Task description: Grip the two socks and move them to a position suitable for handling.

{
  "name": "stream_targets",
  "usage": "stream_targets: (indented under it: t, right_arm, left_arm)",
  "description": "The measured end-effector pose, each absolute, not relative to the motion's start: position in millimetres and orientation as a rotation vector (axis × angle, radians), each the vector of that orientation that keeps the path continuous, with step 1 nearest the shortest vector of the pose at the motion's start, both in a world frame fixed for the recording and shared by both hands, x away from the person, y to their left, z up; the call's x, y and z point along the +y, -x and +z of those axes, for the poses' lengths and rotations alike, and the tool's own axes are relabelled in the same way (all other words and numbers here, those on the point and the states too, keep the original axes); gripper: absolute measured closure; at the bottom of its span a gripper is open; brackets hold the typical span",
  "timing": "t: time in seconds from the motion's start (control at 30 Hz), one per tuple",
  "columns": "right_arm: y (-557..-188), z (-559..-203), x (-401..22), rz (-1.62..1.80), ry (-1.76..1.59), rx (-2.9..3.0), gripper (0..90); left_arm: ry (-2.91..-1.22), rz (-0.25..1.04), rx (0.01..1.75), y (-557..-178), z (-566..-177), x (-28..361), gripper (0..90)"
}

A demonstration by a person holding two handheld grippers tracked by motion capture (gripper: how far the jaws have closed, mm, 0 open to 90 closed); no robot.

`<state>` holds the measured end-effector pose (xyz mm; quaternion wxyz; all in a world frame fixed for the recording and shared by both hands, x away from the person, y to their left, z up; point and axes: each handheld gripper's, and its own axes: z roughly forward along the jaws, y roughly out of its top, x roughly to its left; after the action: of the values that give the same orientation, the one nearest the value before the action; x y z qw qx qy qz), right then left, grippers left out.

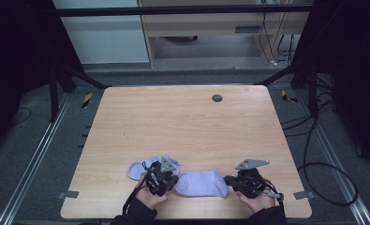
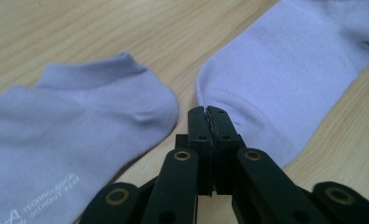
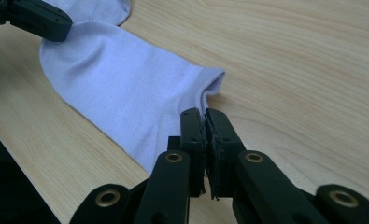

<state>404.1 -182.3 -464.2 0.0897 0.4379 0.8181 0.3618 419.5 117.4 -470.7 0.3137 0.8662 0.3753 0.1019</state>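
Two pale lilac ankle socks lie near the front edge of the wooden counter (image 1: 182,122). The left gripper (image 2: 206,109) is clamped on the toe end of the nearer sock (image 1: 202,183), and the right gripper (image 3: 204,112) is clamped on its cuff edge, so the sock is stretched flat between them. To carry it well, both hands should move together and keep the fabric taut. The second sock (image 1: 143,168) lies just beside the left gripper and could be dragged along. A small round grommet (image 1: 217,98) sits well apart.
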Motion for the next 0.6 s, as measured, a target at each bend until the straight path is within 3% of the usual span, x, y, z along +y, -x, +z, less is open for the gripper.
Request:
stream_targets:
  t: [0.37, 0.6]
  right_arm:
    - [-407.2, -481.1, -177.1, 1.034, -1.326, 2.459, 84.0]
    - [-407.2, -478.6, -178.2, 1.058, -1.303, 2.405, 72.5]
  left_arm:
    - [-2.316, 0.26, 1.008, -418.9, -480.6, 120.0, 86.9]
    - [-2.24, 0.306, 1.001, -418.8, -472.6, 129.3, 67.1]
